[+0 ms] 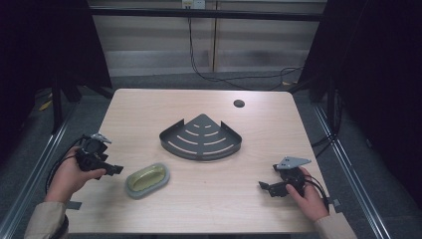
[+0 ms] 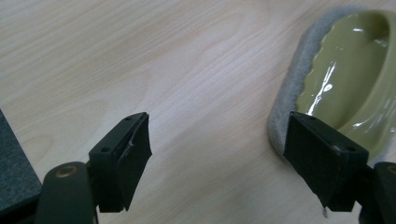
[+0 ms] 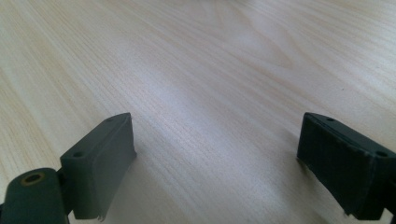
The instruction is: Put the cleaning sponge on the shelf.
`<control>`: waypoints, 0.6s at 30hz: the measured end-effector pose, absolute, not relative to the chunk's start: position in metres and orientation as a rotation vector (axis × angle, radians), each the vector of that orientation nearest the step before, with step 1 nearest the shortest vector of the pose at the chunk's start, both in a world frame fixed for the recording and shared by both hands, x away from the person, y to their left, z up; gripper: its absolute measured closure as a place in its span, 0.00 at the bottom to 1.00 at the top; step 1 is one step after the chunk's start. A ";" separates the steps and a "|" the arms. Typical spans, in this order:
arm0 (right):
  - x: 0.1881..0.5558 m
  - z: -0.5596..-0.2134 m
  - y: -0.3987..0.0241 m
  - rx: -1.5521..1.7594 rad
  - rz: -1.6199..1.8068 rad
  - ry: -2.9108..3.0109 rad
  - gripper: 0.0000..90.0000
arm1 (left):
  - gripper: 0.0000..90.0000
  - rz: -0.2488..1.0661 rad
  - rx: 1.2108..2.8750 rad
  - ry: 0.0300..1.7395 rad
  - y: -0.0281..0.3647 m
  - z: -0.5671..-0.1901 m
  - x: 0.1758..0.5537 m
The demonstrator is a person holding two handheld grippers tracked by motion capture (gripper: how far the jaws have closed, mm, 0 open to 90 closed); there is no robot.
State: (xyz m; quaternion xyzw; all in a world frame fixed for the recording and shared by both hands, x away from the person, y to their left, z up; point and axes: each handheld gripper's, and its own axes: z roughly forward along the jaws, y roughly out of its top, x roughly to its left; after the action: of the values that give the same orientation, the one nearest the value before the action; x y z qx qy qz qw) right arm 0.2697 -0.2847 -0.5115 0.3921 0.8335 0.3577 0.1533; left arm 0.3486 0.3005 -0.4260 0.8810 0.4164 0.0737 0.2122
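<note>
Grippers sit at opposite sides of our wooden table, one in each of our hands. Our left gripper hangs at the left side of the table in the high view, pointing toward the green oval dish, which lies near the front edge, left of centre, just beside its tips. In the left gripper view the dish shows a glossy olive bowl ringed by a grey, fuzzy-looking rim; our jaws stand spread apart over bare wood with nothing between them, and the right-hand jaw overlaps the dish's rim in the picture, though we cannot tell whether it touches it. Our left hand wraps the gripper's body, with the cable trailing back toward the sleeve. Our right gripper rests low at the right side of the table, held in our right hand, well apart from the dish. In the right gripper view its jaws are likewise spread wide, with only plain wood grain between them. Behind the dish, around the middle of the table, lies a dark fan-shaped metal shelf with curved slots, apart from both grippers. A small round dark hole marks the tabletop toward the far right.
</note>
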 end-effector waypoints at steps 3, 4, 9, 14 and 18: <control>0.270 -0.512 -0.285 1.124 1.026 2.390 0.12 | 0.26 0.199 2.460 1.144 0.298 -0.423 0.349; 0.270 -0.512 -0.285 1.124 1.026 2.390 0.12 | 0.26 0.192 2.466 1.142 0.295 -0.419 0.350; 0.270 -0.512 -0.285 1.124 1.026 2.390 0.12 | 0.27 0.162 2.470 1.137 0.289 -0.414 0.350; 0.270 -0.512 -0.285 1.125 1.026 2.390 0.12 | 0.29 0.119 2.502 1.115 0.279 -0.408 0.351; 0.270 -0.512 -0.285 1.125 1.026 2.390 0.12 | 0.31 0.079 2.540 1.078 0.268 -0.406 0.352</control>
State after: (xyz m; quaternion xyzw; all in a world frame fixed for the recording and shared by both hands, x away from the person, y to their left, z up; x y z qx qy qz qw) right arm 0.2697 -0.2847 -0.5115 0.3922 0.8334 0.3578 0.1534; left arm 0.3520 0.2680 -0.4060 0.9034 0.3834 0.0281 0.1896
